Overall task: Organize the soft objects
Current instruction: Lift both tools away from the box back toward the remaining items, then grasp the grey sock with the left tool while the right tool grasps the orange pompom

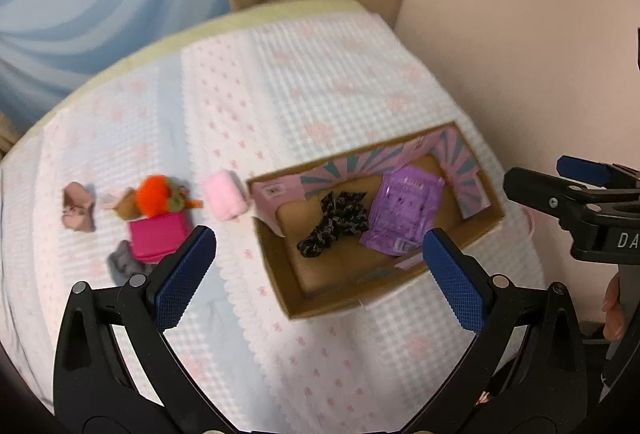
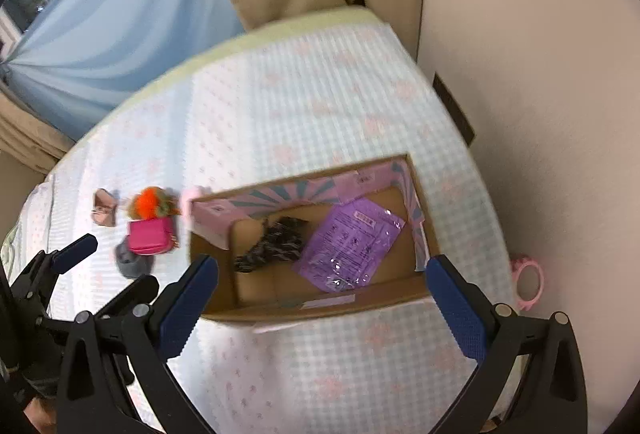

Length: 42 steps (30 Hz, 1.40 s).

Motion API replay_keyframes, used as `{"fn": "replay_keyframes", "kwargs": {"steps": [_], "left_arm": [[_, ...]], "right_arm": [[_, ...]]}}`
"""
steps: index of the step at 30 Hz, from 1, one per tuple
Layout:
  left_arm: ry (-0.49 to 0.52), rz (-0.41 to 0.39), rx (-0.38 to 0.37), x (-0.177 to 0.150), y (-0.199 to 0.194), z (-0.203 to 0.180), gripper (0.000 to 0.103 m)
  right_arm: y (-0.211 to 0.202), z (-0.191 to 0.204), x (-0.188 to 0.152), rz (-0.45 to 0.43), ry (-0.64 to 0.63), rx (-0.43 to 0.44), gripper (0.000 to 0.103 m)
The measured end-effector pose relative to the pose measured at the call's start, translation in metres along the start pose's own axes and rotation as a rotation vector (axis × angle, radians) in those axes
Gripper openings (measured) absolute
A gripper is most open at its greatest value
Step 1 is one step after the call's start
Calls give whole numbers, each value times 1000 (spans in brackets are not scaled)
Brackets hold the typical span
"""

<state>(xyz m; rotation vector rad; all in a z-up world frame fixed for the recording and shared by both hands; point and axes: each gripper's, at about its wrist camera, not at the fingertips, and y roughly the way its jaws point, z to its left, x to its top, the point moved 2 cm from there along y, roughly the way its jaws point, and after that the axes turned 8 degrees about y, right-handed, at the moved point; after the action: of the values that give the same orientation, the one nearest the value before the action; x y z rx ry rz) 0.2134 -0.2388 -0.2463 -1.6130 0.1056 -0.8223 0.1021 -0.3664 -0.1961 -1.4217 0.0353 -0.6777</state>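
Observation:
An open cardboard box [image 1: 486,222] [image 2: 430,248] lies on the bed and holds a black patterned scrunchie [image 1: 334,222] [image 2: 272,244] and a purple plastic packet [image 1: 402,212] [image 2: 350,242]. Left of the box lie a pink fluffy roll [image 1: 224,200], an orange pom-pom toy [image 1: 154,196] [image 2: 150,204], a magenta pouch [image 1: 158,236] [image 2: 148,236], a grey cloth [image 1: 124,264] [image 2: 132,262] and a dusty-pink bow [image 1: 78,208] [image 2: 104,212]. My left gripper [image 1: 318,272] is open and empty above the bed, near the box's front left corner. My right gripper [image 2: 322,298] is open and empty above the box's front edge.
The bed has a white cover [image 1: 280,94] [image 2: 300,94] with small pink prints. A beige wall [image 2: 540,114] runs along the right side, with blue [image 1: 100,2] and tan curtains behind. A pink ring-shaped object [image 2: 528,280] lies at the bed's right edge.

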Motion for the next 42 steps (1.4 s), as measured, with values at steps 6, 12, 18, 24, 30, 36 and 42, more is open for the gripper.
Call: {"fn": "replay_keyframes", "kwargs": {"steps": [6, 12, 18, 24, 30, 36, 42], "left_arm": [[-30, -106, 47, -13, -88, 13, 103], [-115, -192, 101, -42, -158, 37, 103], [-216, -261, 184, -80, -211, 70, 103], [-279, -273, 241, -110, -226, 102, 103], [-338, -268, 268, -132, -218, 137, 103], [-391, -247, 265, -147, -181, 177, 103], [-436, -202, 223, -158, -113, 216, 103]], "right_arm": [[-77, 25, -16, -100, -63, 1, 103], [-131, 46, -36, -183, -110, 20, 103], [-155, 70, -48, -240, -175, 51, 103], [-149, 98, -52, -260, -192, 93, 103], [-117, 136, -49, -231, -234, 145, 103], [-53, 178, -37, -167, -281, 183, 103], [22, 219, -26, -89, -335, 212, 103]]}}
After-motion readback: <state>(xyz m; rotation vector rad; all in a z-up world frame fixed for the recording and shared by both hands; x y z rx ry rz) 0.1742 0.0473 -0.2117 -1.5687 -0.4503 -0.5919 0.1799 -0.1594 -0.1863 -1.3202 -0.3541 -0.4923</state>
